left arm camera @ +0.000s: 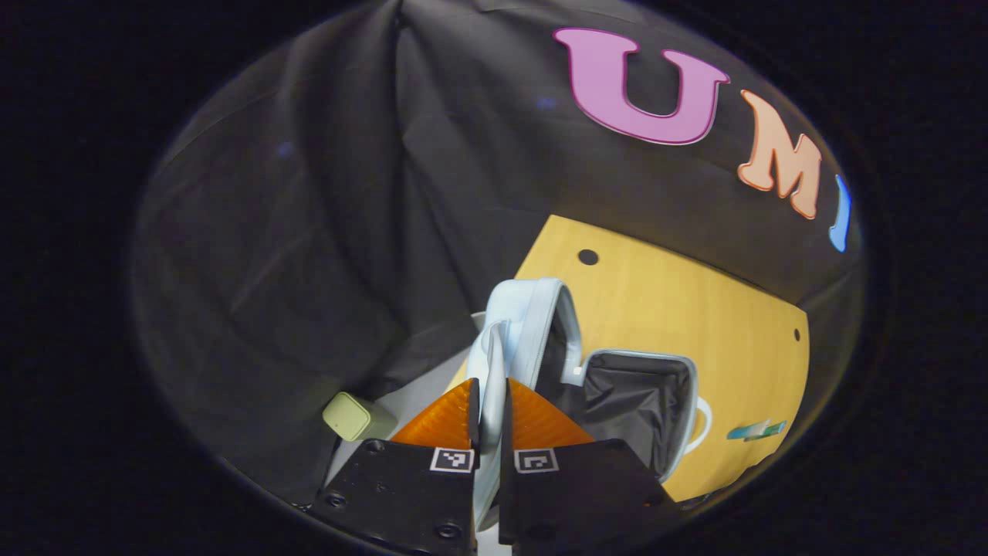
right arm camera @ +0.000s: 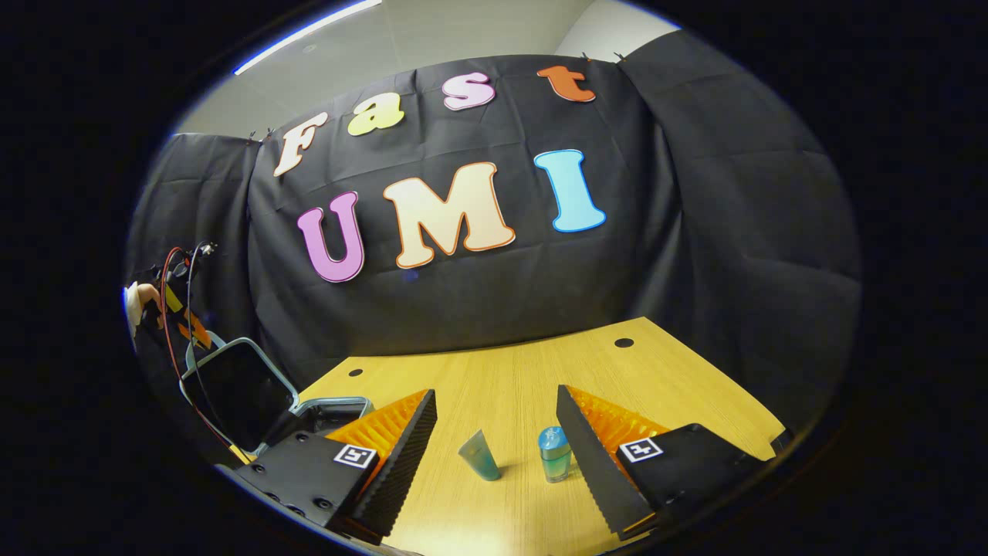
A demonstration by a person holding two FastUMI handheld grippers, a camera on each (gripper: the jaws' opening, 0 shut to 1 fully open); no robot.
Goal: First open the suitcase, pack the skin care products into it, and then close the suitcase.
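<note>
My left claw pinches the pale blue rim of the suitcase lid, fingers narrow with the edge between them, holding it raised. The suitcase lies open on the bench, its dark lining showing just beyond my fingers. My right claw hangs wide and empty over the bench, and the two skin care items stand straight ahead between its fingers: a teal tube and a small bottle, both upright. So the right claw is nearer; the suitcase lies off to its left.
</note>
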